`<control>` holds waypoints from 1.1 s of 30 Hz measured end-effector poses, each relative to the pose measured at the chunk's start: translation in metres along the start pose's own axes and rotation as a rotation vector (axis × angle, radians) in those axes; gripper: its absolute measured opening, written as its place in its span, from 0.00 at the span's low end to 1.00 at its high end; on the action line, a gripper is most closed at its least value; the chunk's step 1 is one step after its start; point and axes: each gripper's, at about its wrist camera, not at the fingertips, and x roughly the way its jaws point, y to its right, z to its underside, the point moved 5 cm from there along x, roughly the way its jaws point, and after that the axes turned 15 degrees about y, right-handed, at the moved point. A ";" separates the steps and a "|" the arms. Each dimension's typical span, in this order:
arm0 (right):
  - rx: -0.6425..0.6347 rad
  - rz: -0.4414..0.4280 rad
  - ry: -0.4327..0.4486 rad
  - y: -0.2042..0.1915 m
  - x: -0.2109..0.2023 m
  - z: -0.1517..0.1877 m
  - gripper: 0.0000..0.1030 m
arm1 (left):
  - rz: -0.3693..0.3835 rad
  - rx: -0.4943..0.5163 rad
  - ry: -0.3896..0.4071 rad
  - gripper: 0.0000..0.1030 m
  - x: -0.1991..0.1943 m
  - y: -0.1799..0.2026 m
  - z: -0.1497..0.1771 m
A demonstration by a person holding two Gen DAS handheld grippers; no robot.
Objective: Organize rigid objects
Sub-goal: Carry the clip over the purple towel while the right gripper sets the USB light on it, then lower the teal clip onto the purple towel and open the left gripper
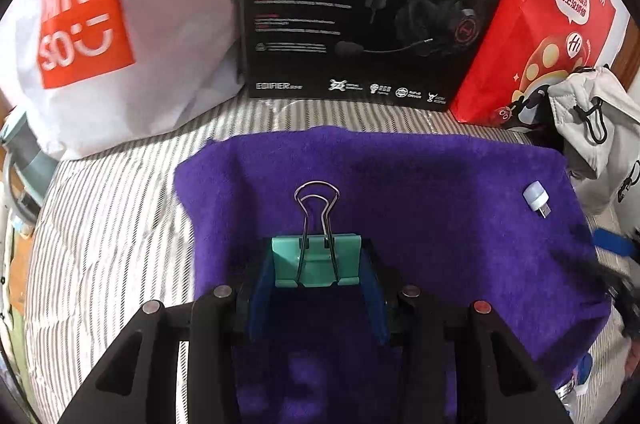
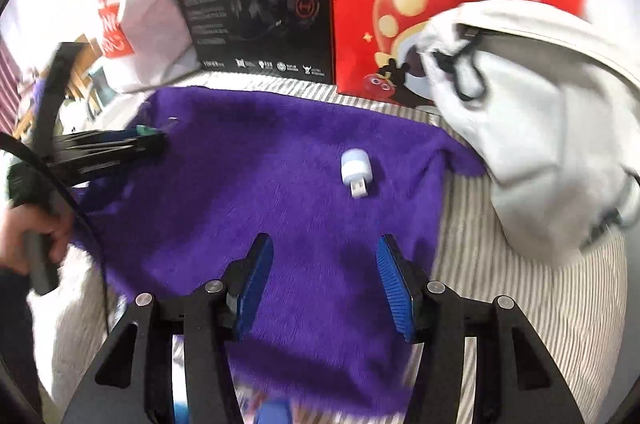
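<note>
A teal binder clip (image 1: 316,260) with silver wire handles sits between the blue pads of my left gripper (image 1: 318,264), which is shut on it just above a purple fleece cloth (image 1: 420,176). A small white USB plug light (image 1: 537,199) lies at the cloth's right side. In the right wrist view that USB light (image 2: 355,173) lies on the purple cloth (image 2: 260,160) ahead of my right gripper (image 2: 326,264), which is open with nothing between its pads. The left gripper (image 2: 150,136) shows at the left with a hand (image 2: 28,232) on its handle.
The cloth lies on a striped sheet (image 1: 108,224). Behind it stand a white and orange shopping bag (image 1: 92,24), a black headset box (image 1: 368,0) and a red bag (image 1: 552,24). A pale grey drawstring pouch (image 2: 540,128) sits at the right.
</note>
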 end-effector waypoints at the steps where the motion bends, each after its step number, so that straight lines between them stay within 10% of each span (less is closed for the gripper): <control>1: 0.010 0.006 0.016 0.002 -0.010 0.003 0.52 | -0.005 0.007 -0.007 0.38 0.003 0.003 0.000; 15: 0.128 0.063 -0.018 0.029 -0.110 0.085 0.55 | -0.070 0.073 -0.062 0.58 0.003 0.019 0.015; 33: 0.155 0.049 -0.003 0.014 -0.168 0.115 0.55 | 0.000 -0.025 -0.044 0.58 -0.141 0.052 0.111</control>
